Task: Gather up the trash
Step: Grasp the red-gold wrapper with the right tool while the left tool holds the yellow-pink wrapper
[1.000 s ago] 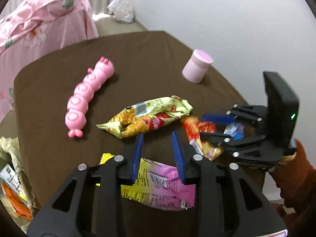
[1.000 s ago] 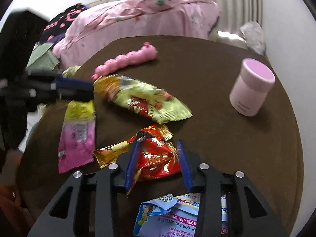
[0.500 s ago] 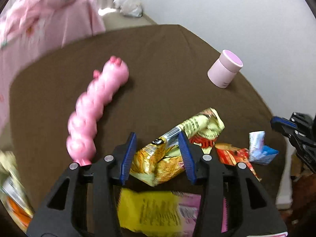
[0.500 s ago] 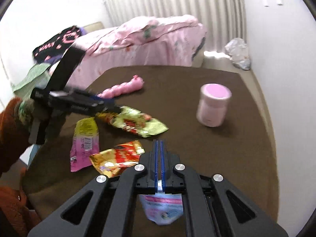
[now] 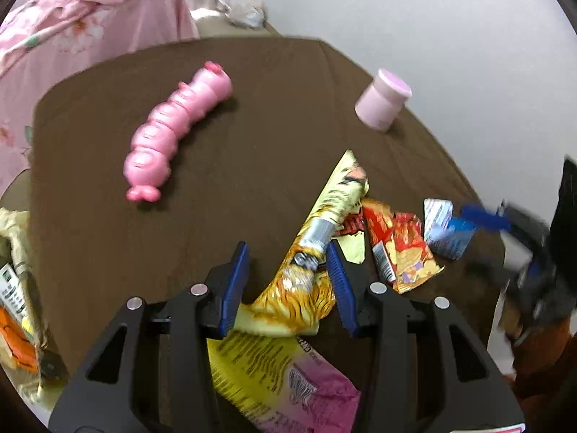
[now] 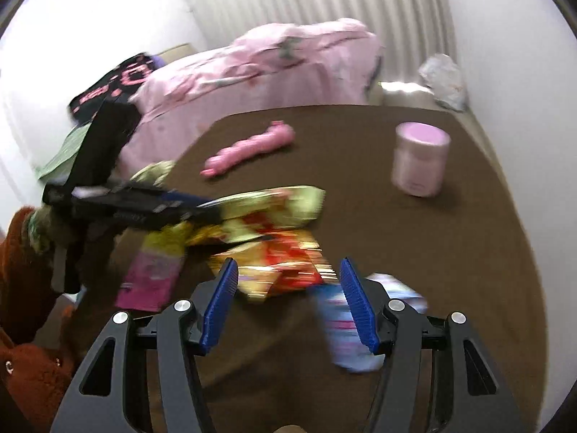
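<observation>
Wrappers lie on the brown table (image 5: 252, 126). My left gripper (image 5: 288, 252) is open, its blue fingers on either side of the yellow-green snack bag (image 5: 317, 245), which also shows in the right wrist view (image 6: 274, 209). A yellow-pink wrapper (image 5: 281, 382) lies under the left gripper. A red-gold wrapper (image 5: 396, 249) and a blue-white wrapper (image 5: 443, 234) lie to its right. My right gripper (image 6: 288, 288) is open over the red-gold wrapper (image 6: 285, 263); the blue-white wrapper (image 6: 346, 328) lies by its right finger.
A pink caterpillar toy (image 5: 176, 126) and a pink jar (image 5: 382, 104) stand on the far part of the table. A bag holding trash (image 5: 18, 288) hangs at the table's left edge. A pink-covered bed (image 6: 259, 65) is behind.
My right gripper was shut on the blue-white wrapper and has opened; the wrapper lies on the table. My left gripper moved forward around the yellow-green bag, which turned.
</observation>
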Demonstrator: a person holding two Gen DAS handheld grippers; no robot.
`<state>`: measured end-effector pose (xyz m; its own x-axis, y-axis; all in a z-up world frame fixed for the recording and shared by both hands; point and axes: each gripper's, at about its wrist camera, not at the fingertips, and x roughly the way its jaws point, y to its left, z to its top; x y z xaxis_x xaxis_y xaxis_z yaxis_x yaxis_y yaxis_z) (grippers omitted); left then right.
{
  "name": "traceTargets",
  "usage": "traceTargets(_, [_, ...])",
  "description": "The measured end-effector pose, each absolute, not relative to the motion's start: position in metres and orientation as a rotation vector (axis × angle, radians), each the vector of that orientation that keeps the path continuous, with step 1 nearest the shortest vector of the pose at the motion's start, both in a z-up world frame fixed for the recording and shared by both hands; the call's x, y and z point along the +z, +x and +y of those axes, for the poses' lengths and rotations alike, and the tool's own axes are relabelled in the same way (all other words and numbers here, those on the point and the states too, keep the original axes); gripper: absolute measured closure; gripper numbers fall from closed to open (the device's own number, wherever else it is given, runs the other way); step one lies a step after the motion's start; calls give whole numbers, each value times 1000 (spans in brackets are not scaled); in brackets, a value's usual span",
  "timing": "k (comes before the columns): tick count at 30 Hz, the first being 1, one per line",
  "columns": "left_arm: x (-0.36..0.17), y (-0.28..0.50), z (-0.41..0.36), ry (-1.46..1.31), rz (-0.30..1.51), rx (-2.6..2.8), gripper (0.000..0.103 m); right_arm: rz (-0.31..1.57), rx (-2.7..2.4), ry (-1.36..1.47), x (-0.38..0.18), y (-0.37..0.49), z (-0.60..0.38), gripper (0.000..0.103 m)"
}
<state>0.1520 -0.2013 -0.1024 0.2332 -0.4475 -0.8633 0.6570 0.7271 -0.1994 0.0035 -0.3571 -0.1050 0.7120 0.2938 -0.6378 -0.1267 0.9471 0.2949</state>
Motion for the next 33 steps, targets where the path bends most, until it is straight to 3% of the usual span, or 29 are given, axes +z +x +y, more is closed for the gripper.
traceTargets(6, [-80,145,-165,79,1012,-716,60,807,86,221,-129,35,-347,47])
traceTargets(15, [-94,128,-130,7,1004,-677,60,886,156,116,-138,37,-322,48])
traceTargets(19, [-93,121,-121,-16,998,-676,60,915,223,114,-139,42,-312,68])
traceTargets(25, [-89,103,-112,4,976,-670,58,844,248,75,-118,34,-306,74])
traceTargets(33, [-100,99,-117,-38,1036,-637,58,765,149,48,-89,17,-322,74])
